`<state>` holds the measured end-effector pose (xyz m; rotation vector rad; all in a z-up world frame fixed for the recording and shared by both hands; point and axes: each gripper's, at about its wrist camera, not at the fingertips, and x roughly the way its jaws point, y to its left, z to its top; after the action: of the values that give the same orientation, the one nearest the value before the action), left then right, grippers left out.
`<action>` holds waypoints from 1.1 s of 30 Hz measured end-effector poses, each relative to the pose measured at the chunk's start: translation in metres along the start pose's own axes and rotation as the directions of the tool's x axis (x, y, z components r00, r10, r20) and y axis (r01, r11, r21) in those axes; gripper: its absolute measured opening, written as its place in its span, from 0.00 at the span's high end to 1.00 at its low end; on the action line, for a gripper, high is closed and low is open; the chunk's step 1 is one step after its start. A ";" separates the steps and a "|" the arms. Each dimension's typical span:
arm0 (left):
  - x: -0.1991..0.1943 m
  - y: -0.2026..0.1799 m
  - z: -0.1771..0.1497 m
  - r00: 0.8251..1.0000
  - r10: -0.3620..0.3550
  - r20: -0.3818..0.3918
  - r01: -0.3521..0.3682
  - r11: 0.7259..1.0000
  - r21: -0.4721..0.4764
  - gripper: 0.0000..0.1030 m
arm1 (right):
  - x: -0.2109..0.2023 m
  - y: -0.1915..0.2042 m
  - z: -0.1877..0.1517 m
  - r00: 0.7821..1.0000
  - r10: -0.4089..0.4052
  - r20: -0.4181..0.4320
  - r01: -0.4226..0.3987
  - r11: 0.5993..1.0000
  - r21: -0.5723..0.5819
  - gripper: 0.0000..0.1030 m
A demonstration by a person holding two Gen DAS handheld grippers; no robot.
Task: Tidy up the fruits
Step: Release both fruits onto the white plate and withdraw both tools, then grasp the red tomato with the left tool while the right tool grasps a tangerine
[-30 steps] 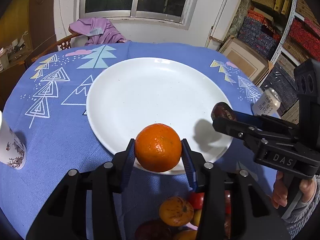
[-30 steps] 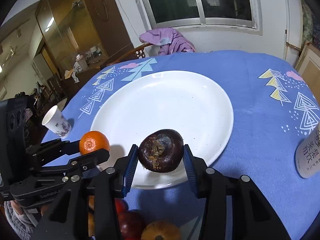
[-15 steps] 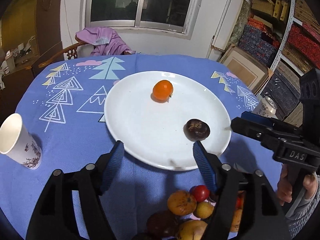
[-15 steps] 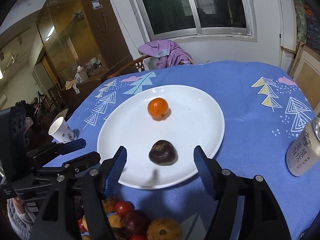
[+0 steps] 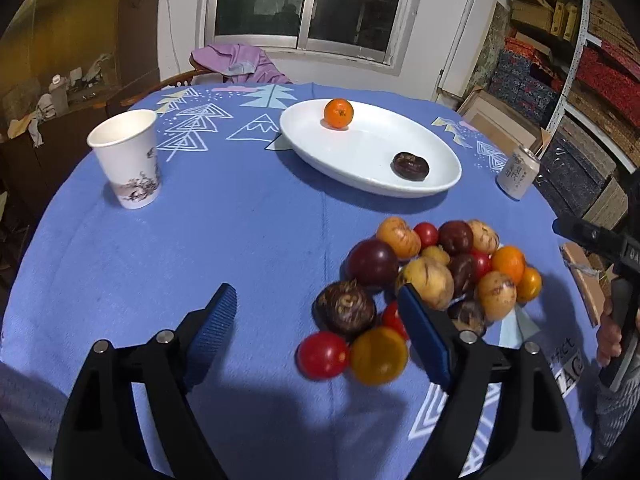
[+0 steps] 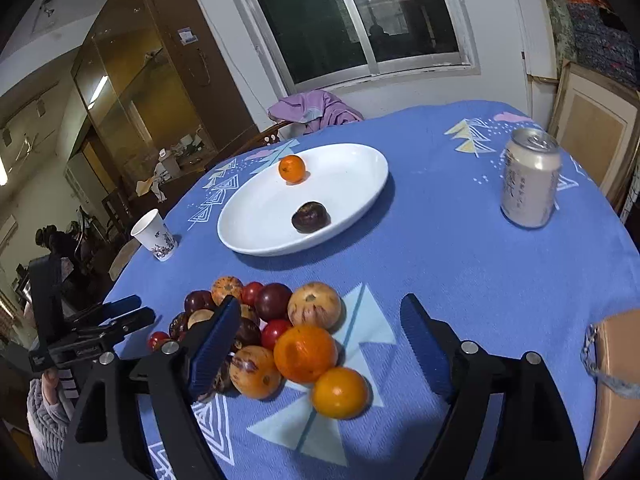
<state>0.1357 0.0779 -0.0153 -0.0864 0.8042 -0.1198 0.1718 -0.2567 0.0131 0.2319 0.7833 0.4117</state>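
So the loose pile of small mixed fruit (image 5: 432, 276), reds, oranges, yellows and dark purples, sits on the blue tree-patterned tablecloth (image 5: 240, 240) at the near edge, and only two pieces are on the wide white oval plate (image 5: 448, 184) farther back: a small round orange (image 5: 338, 113) toward the far side and a dark brown wrinkly fruit (image 5: 411, 165) near the front rim, well apart. Looks like the reach-for-the-next-piece step, with most of the sorting left to do. The left gripper (image 5: 316, 312) and right gripper (image 6: 316, 320) both hang over the pile, jaws opening and holding nothing. Each now needs to pick one fruit on the pile's edge and close on it without nudging the neighbours, which would likely roll. A white paper cup (image 5: 127, 158) and a pale drink can (image 6: 529, 178) stand off to the sides.
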 end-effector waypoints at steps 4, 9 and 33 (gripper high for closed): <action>-0.011 0.007 -0.036 0.998 0.070 -0.006 -0.070 0.997 0.036 0.13 | -0.005 -0.009 0.001 0.999 0.039 0.007 -0.040 0.997 0.059 0.16; -0.009 0.022 -0.037 0.998 0.065 -0.012 -0.065 0.998 -0.021 0.13 | -0.007 -0.006 0.002 0.999 0.043 0.016 -0.044 0.998 0.055 0.12; 0.015 0.024 -0.021 0.987 0.156 -0.026 -0.156 0.988 0.010 0.08 | -0.010 0.000 0.002 0.998 0.059 0.010 -0.059 0.997 0.043 0.12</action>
<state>0.1329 0.0986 -0.0432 -0.0137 0.8344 0.0239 0.1667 -0.2613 0.0207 0.2977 0.7783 0.4493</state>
